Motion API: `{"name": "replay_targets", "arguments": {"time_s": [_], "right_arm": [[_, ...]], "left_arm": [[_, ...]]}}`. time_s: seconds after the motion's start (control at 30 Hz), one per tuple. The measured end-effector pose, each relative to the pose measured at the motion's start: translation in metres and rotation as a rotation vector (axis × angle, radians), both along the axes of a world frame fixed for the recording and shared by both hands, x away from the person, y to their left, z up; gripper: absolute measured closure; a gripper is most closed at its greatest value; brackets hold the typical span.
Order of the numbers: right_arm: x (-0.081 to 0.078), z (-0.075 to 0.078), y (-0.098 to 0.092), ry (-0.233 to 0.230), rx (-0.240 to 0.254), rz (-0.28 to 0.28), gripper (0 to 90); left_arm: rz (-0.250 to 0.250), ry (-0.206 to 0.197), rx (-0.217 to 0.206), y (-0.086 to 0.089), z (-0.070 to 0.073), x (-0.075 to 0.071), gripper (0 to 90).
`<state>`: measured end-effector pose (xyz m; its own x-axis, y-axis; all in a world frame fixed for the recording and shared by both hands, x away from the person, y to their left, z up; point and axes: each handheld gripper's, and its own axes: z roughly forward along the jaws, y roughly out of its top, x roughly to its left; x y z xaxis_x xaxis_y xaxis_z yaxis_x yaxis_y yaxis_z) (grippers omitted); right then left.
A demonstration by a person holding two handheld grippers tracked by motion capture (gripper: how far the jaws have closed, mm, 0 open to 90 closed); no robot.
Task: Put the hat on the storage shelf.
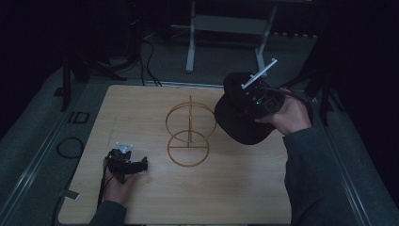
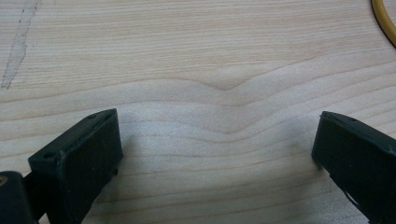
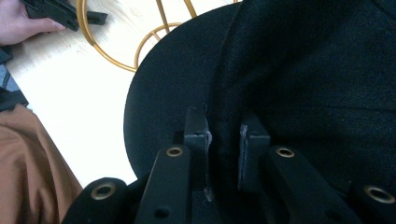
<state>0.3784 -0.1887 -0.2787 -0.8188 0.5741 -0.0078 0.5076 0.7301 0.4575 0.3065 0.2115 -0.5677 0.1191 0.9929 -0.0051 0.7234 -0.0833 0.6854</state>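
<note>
On the table's left: pale wooden tabletop (image 1: 141, 99), bare in front of the left gripper (image 1: 126, 162), which rests low on the wood near the front-left area.
Left gripper state: jaws spread wide apart with nothing between them; the left gripper view looks past them at plain wood grain, with a sliver of gold ring at the top right corner.
Left hand: the person's left hand (image 1: 118, 186) lies behind that gripper, wrist near the table's front edge.
Centre: thin gold wire stand (image 1: 189, 134), made of a flat ring lying on the table, an upright ring above it and a straight vertical rod through the middle; nothing hangs on it.
Right of centre: black round fabric hat (image 1: 242, 113), held in the air, tilted, its edge just beside the stand's upper ring; whether they touch I cannot tell.
Right gripper state: the right gripper (image 3: 224, 140) is pinched onto a fold of the hat's black cloth, jaws nearly closed with the fabric between them.
Right hand: the person's right hand (image 1: 287, 115) carries that gripper above the table's right side.
Key relation: the stand lies to the left of the hat, its rod pointing straight up; the right gripper is nearer to it.
Likely next move: judging by this, the hat goes leftward and down onto the rod's top.
</note>
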Motion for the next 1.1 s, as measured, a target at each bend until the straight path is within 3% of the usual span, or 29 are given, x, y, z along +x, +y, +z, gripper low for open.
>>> {"name": "replay_targets", "arguments": {"time_s": [1.1], "right_arm": [[0.0, 0.016, 0.035, -0.026, 0.011, 0.063, 78.1]], "left_arm": [[0.0, 0.001, 0.0, 0.0, 0.0, 0.0, 1.2]]}}
